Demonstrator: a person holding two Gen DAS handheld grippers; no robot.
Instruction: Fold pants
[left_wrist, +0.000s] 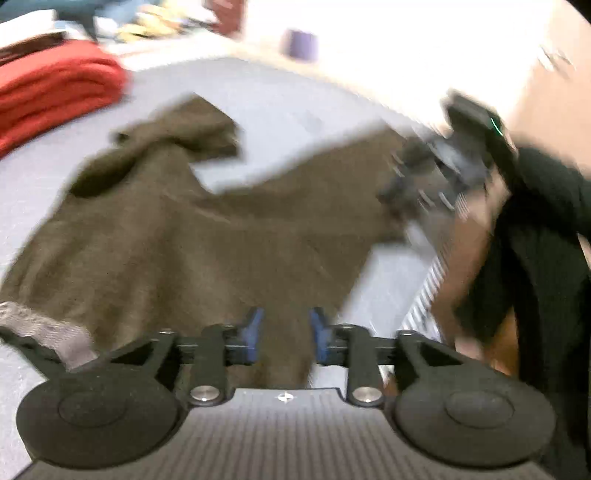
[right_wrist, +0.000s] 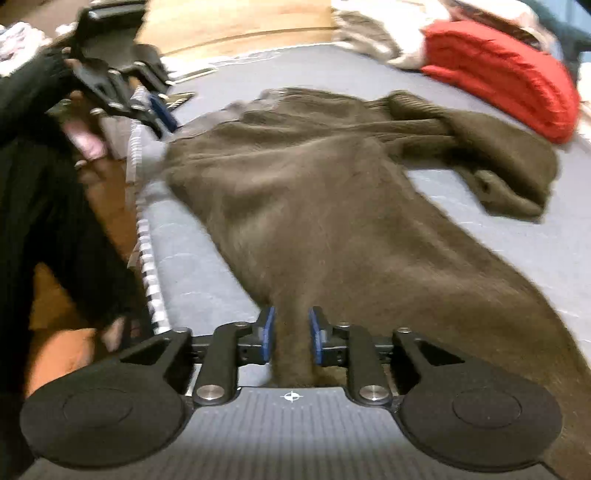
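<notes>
Both views were smeared by motion, so fine detail was hard to make out. In the left wrist view the right gripper (left_wrist: 402, 188) was only a dark blur against the far edge of the pants (left_wrist: 192, 251), and whether it touched the cloth there could not be told. In the right wrist view the left gripper (right_wrist: 162, 114) sat at the upper left beside a hand (right_wrist: 88, 144) and a black sleeve (right_wrist: 33, 85); its blue pad showed near the grey waistband corner, contact unclear. The near end of the pants was cut off behind each camera's own housing.

The pants lay spread on a pale blue mattress (right_wrist: 517, 236) with a striped edge (right_wrist: 147, 273). In the right wrist view their long axis ran from the lower right corner up toward the upper left, where the grey inner waistband (right_wrist: 218, 122) showed. One leg was doubled back at the far right into a crumpled lump.

They were dark olive-brown, soft and fleecy in look, wrinkled, with ribbing near the folded leg.

In each gripper's own view a band of the brown fabric ran between the blue pads, the jaws standing partly apart; the pads seemed to sit just off the cloth rather than pinching it, though blur made that uncertain.

A folded red cloth (right_wrist: 506, 77) lay well apart on the mattress, with other blurred laundry beyond it.
</notes>
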